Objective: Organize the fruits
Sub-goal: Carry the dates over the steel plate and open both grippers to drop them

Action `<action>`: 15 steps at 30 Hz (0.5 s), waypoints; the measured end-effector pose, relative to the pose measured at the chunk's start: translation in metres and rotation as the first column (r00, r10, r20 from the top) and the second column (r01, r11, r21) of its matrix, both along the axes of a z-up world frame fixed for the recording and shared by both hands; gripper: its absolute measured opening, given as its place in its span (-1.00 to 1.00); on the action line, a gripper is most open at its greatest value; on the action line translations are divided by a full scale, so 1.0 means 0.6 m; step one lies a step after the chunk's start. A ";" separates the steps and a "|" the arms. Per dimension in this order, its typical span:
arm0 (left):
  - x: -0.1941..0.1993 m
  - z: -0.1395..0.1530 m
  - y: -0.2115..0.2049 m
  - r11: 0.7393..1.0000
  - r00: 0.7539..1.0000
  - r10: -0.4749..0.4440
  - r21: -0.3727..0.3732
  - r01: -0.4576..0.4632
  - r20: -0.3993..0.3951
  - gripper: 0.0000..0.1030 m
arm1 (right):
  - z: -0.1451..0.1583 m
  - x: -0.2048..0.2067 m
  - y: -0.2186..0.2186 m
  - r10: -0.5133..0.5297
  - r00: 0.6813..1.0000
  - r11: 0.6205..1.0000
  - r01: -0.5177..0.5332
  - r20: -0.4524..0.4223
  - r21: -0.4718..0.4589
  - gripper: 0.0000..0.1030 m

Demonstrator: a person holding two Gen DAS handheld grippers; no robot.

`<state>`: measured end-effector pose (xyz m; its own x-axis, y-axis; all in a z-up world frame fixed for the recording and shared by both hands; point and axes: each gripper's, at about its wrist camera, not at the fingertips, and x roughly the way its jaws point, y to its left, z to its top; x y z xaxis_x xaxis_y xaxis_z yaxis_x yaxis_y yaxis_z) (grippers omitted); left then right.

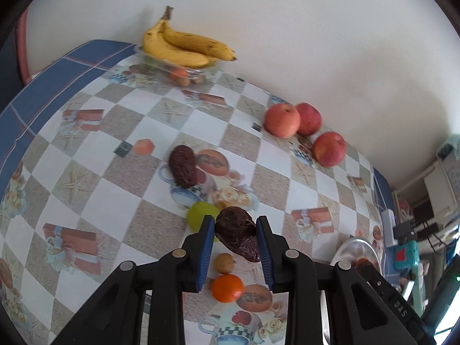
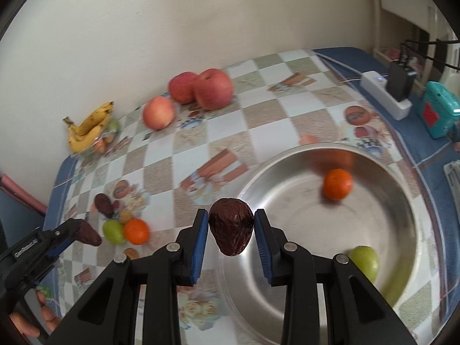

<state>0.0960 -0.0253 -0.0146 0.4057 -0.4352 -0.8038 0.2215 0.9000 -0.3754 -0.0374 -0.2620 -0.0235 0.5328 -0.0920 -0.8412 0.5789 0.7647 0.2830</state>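
Observation:
My left gripper (image 1: 235, 224) is shut on a dark wrinkled date (image 1: 237, 233), held above the table; it also shows in the right wrist view (image 2: 79, 234). Below it lie a green fruit (image 1: 199, 214), a small tan fruit (image 1: 224, 263) and an orange (image 1: 227, 287). Another date (image 1: 184, 169) lies further off. My right gripper (image 2: 231, 220) is shut on a second date (image 2: 231, 225), held over the near rim of the steel bowl (image 2: 287, 161). The bowl holds an orange (image 2: 337, 184) and a green fruit (image 2: 365, 260).
Three apples (image 1: 283, 120) lie by the wall. Bananas (image 1: 184, 44) rest on a clear tub of small fruit at the far corner. A white power strip (image 2: 385, 92) and a teal box (image 2: 440, 112) stand at the table's right end.

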 end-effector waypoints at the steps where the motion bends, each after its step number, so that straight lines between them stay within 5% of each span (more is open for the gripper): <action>1: -0.005 0.000 -0.008 1.000 1.000 -0.017 -0.004 0.017 -0.002 -0.39 | -0.002 -0.004 -0.007 -0.016 1.000 1.000 0.016 -0.011 -0.010 -0.34; 8: -0.046 0.001 -0.076 0.985 0.986 -0.167 -0.045 0.167 0.000 -0.39 | -0.017 -0.039 -0.052 -0.114 0.991 0.993 0.113 -0.070 -0.026 -0.34; 15: -0.099 0.004 -0.155 0.944 0.947 -0.320 -0.082 0.320 0.011 -0.39 | -0.025 -0.068 -0.082 -0.187 0.977 0.982 0.184 -0.103 -0.036 -0.34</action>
<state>0.0368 -0.1184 -0.0123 0.2325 -0.6059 -0.7608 0.4923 0.7479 -0.4452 -0.0784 -0.3109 -0.0387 0.4131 -0.2033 -0.8877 0.7367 0.6477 0.1945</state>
